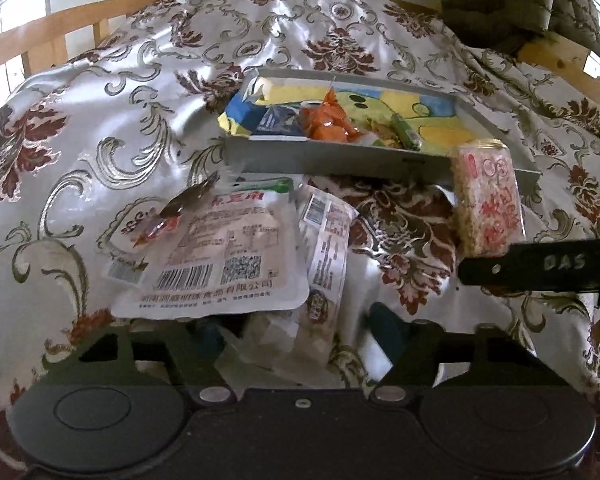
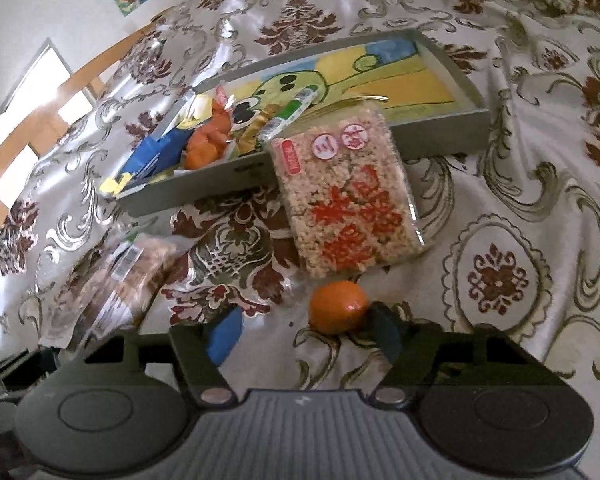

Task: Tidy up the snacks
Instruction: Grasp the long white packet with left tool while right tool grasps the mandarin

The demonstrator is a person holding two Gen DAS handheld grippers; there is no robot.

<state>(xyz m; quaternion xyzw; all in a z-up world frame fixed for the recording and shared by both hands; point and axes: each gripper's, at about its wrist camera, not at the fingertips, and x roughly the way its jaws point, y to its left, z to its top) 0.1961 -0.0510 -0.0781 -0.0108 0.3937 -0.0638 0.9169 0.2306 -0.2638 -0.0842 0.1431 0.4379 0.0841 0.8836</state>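
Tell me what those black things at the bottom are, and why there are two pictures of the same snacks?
Those black shapes are two hand-held grabbers, each with two fingers and its own camera. One picture looks along the left gripper, the other along the right gripper. Both are open, holding nothing. On the flowery cloth sits a grey tray with some snacks inside. A puffed rice cake leans on its edge, an orange lies by the right gripper, and white packets lie before the left one.
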